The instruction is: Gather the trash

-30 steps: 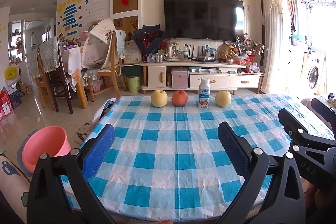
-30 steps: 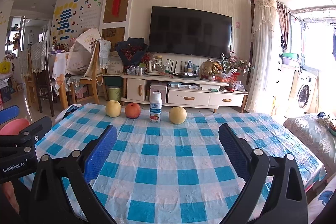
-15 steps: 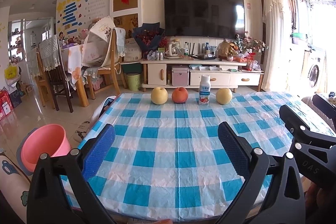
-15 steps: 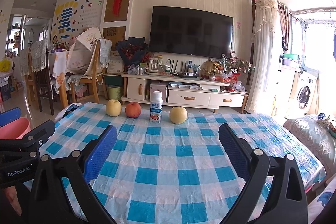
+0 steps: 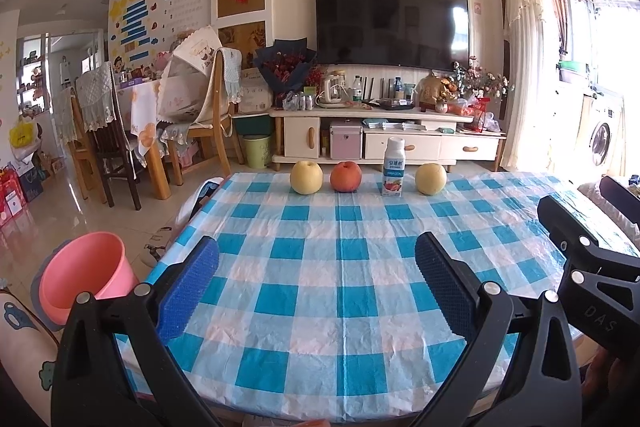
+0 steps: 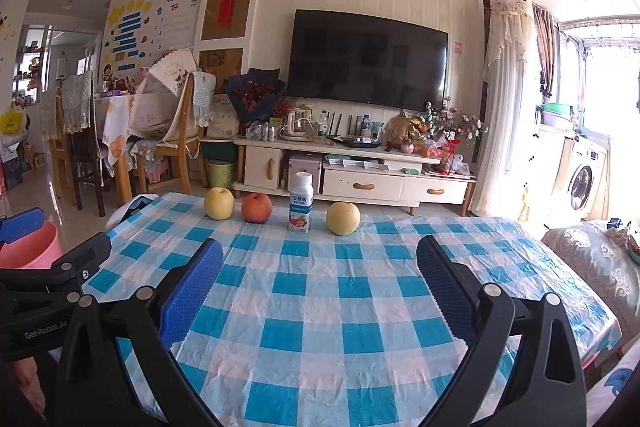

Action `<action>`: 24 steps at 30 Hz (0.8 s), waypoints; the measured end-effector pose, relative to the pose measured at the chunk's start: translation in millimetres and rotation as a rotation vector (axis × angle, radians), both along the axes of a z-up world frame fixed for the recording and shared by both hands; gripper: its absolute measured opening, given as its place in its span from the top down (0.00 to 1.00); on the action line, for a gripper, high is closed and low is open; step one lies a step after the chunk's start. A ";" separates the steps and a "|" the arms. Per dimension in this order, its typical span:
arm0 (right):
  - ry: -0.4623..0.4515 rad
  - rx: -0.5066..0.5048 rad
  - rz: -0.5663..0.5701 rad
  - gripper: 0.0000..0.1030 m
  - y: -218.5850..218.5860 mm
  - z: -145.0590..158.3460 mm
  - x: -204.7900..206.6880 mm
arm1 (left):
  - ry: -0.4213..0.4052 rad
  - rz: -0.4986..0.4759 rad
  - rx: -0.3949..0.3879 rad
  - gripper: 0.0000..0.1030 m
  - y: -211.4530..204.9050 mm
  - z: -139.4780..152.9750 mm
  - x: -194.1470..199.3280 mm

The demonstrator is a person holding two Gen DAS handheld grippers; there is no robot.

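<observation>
Hovering low over a tabletop point(image 5: 320, 291) covered in a blue and white checked cloth, the left gripper point(image 5: 316, 267) had its blue-padded fingers point(image 5: 188, 291) spread wide apart with nothing between them. The right gripper point(image 6: 320, 267) was beside it at the same near edge, its fingers point(image 6: 192, 291) also spread wide and holding nothing.

Well beyond both sets of fingertips, along the far edge of the tabletop, four things stood in a row, each apart from the next. A small white milk bottle point(image 5: 394, 167) point(image 6: 300, 203) with a printed label stood upright there. Past the left fingertips were a yellow pear point(image 5: 306, 177) point(image 6: 219, 203) and a red apple point(image 5: 345, 177) point(image 6: 256, 207); past the right fingertips, beyond the bottle, was a second yellow pear point(image 5: 430, 179) point(image 6: 343, 218).

Off the tabletop, to the outside of the left gripper's left finger, a pink bucket point(image 5: 82, 275) point(image 6: 28, 247) sat low with its mouth open.
</observation>
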State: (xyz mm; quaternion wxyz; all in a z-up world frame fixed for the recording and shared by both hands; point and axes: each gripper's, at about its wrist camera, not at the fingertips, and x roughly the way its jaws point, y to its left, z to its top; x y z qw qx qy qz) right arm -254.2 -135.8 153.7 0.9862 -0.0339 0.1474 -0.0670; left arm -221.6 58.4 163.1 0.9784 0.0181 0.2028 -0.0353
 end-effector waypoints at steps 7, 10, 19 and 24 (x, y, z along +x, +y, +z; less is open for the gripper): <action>-0.004 0.001 0.021 0.06 2.9 -0.1 2.4 | 0.009 0.008 0.003 0.04 3.4 -6.1 3.1; 0.006 0.006 0.031 0.06 3.5 -2.4 5.9 | 0.017 0.016 0.003 0.04 5.9 -10.0 7.4; 0.051 0.036 0.047 0.06 -1.1 -7.7 21.0 | 0.056 0.024 0.029 0.04 -1.6 -25.6 26.4; 0.105 0.051 0.058 0.06 -4.0 -16.2 34.8 | 0.088 0.022 0.047 0.04 -10.4 -36.5 43.8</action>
